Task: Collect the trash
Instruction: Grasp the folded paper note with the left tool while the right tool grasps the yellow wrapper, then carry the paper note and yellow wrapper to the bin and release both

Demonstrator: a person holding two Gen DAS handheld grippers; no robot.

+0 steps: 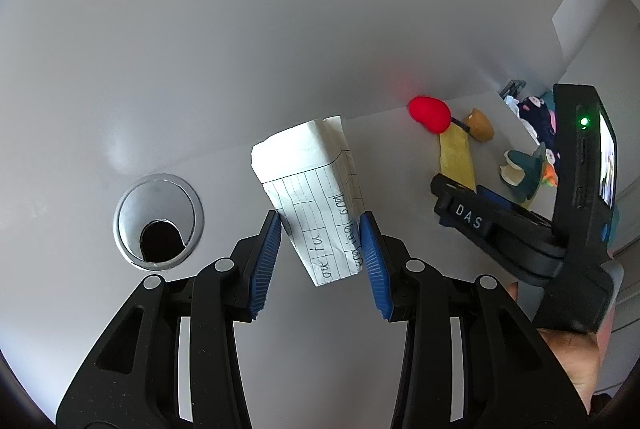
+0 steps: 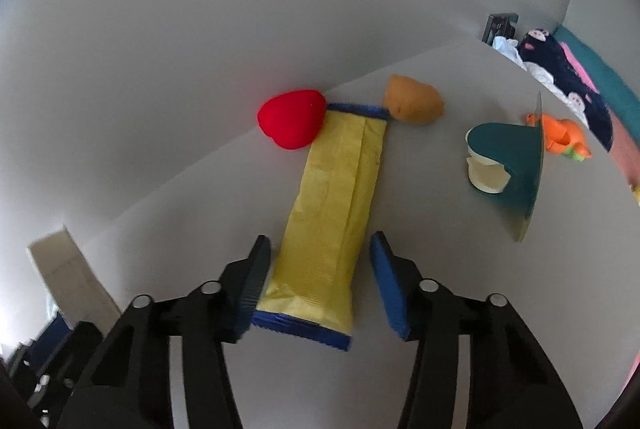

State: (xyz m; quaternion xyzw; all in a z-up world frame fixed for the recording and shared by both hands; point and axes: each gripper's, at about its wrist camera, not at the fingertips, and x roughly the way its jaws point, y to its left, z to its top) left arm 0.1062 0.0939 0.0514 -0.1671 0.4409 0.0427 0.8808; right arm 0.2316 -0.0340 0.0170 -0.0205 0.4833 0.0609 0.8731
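My left gripper (image 1: 320, 229) is shut on a folded sheet of lined, handwritten paper (image 1: 316, 189) and holds it above the white desk (image 1: 224, 369). A yellow snack wrapper with blue ends (image 2: 332, 213) lies flat on the desk; it also shows in the left wrist view (image 1: 456, 157). My right gripper (image 2: 320, 249) is open, its blue pads on either side of the wrapper's near end, the left pad touching it. The right gripper also shows in the left wrist view (image 1: 460, 205).
A round cable hole with a metal rim (image 1: 158, 223) sits in the desk at left. A red plush (image 2: 292, 123), a brown plush (image 2: 414, 105), a teal and cream figure (image 2: 508, 161) and an orange toy (image 2: 564, 137) stand by the wall. Dark patterned fabric (image 2: 560, 77) lies far right.
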